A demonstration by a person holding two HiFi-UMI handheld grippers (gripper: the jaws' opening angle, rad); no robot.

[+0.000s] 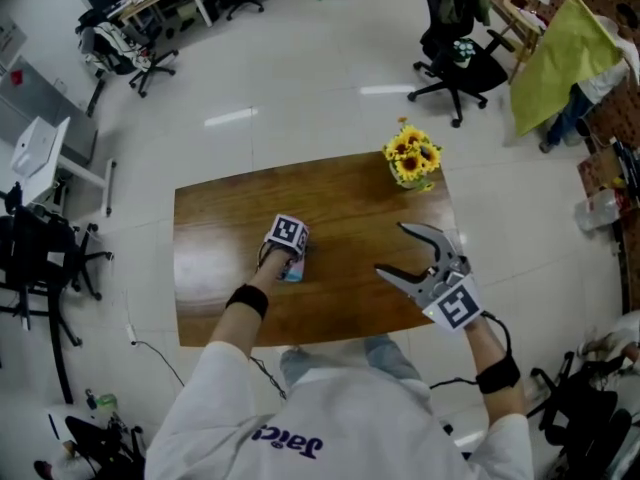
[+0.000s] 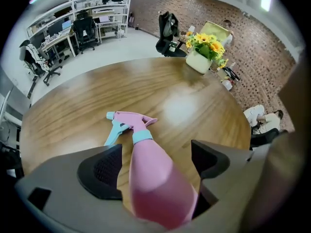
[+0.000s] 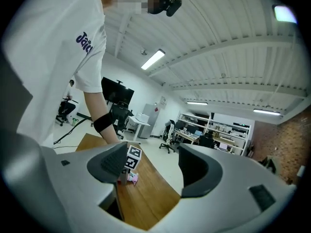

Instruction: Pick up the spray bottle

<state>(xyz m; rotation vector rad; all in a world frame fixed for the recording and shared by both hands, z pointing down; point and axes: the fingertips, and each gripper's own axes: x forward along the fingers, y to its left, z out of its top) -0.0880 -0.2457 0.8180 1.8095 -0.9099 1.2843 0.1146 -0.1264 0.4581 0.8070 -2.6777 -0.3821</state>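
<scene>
A pink spray bottle [image 2: 146,169] with a teal trigger and collar lies on its side on the wooden table [image 2: 97,106], nozzle pointing away. My left gripper [image 2: 155,154] is open, its jaws standing either side of the bottle's body with wood showing in the gaps. From the head view, the left gripper [image 1: 289,253] is low over the bottle [image 1: 295,270] near the table's middle front. My right gripper [image 1: 392,248] hovers open and empty over the table's right front. In the right gripper view, the right gripper [image 3: 153,164] looks toward the bottle [image 3: 131,178].
A pot of yellow sunflowers [image 1: 411,158] stands at the table's far right corner [image 2: 206,52]. Black office chairs [image 1: 455,58] and desks stand on the pale floor beyond. A yellow cloth [image 1: 560,58] hangs at the far right.
</scene>
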